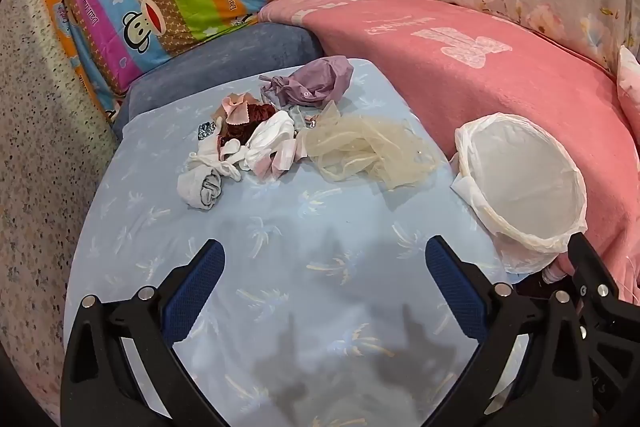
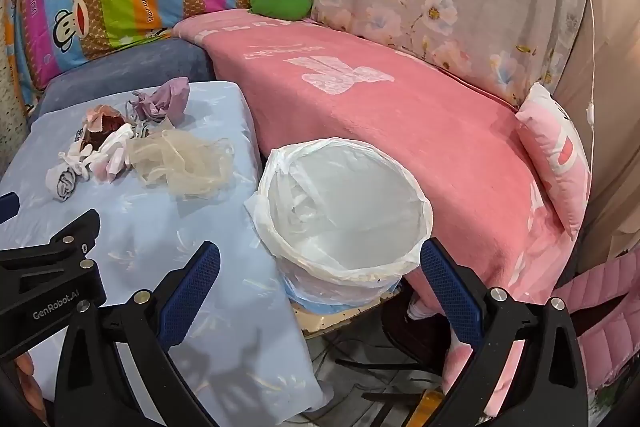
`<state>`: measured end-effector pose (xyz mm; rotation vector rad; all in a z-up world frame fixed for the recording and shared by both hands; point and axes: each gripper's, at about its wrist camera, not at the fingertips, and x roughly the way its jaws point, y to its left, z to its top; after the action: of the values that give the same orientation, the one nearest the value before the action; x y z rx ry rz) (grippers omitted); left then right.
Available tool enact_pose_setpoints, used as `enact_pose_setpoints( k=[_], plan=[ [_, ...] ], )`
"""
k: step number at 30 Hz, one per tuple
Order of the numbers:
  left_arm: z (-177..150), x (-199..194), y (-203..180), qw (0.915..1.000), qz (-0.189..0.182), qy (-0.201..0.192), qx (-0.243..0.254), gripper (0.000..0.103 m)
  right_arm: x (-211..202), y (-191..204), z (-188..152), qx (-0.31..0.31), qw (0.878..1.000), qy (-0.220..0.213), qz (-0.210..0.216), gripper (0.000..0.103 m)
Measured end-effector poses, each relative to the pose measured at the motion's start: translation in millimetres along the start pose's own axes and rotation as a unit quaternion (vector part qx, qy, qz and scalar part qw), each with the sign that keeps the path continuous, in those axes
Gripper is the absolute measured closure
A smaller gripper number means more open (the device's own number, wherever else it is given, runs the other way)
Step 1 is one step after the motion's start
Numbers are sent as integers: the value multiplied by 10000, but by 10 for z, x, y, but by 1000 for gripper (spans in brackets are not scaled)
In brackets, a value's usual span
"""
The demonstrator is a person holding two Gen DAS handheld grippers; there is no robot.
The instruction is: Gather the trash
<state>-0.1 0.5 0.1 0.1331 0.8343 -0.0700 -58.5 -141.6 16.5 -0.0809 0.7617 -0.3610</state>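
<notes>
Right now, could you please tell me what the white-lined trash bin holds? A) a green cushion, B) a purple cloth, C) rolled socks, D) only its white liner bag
D: in the right wrist view the trash bin shows nothing but its crumpled white liner, while the scraps all lie on the blue sheet.

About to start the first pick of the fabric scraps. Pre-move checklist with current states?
1. Left gripper open, nothing between its jaws: ok.
2. Right gripper open, nothing held: ok.
3. Pile of crumpled fabric scraps in view on the light blue patterned sheet, unobstructed: ok.
4. Round bin lined with a white plastic bag mouth open: ok.
5. Bin stable on its support: cannot tell.
</notes>
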Motion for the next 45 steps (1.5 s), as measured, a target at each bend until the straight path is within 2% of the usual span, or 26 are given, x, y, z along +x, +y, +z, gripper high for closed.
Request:
enact_pose_setpoints(
  k=[45],
  plan=[
    [11,-105,-88,9999,-40,-90,58,7,-61,-88,15,50,9999,-20,-85,6]
  ],
)
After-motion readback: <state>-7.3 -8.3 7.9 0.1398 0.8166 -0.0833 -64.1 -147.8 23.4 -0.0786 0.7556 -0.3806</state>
